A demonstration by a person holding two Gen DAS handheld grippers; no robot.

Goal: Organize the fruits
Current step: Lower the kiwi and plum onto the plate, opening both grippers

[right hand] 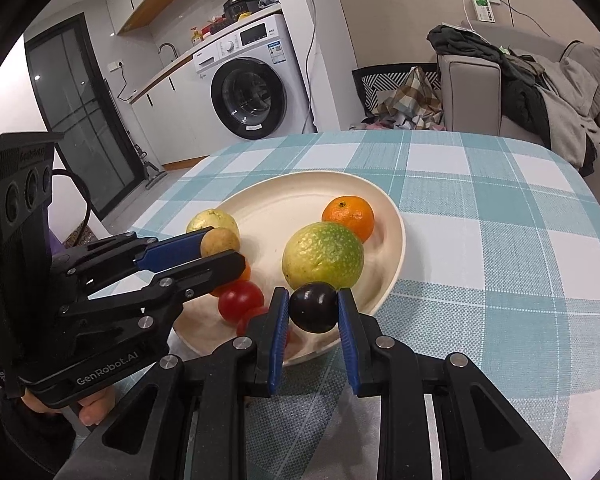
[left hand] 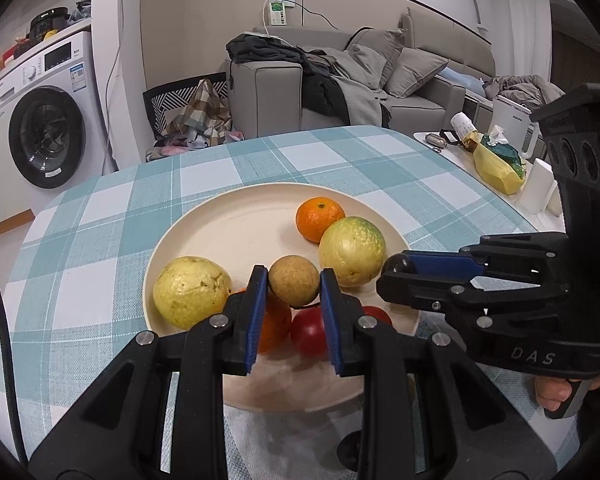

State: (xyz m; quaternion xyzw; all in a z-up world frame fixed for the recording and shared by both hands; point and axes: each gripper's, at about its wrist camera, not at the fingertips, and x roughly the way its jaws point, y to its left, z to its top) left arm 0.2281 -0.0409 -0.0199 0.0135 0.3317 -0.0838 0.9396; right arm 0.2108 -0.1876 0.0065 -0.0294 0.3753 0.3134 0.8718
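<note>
Both tools tilted down over plate (left hand: 204, 236), perhaps gripping fruit.

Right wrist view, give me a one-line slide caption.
Right gripper pinches a dark round plum over a cream plate of fruit on checked cloth.

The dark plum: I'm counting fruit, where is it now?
The dark plum is clamped in the right gripper over the plate's near rim, just in front of the green-yellow fruit.
</note>
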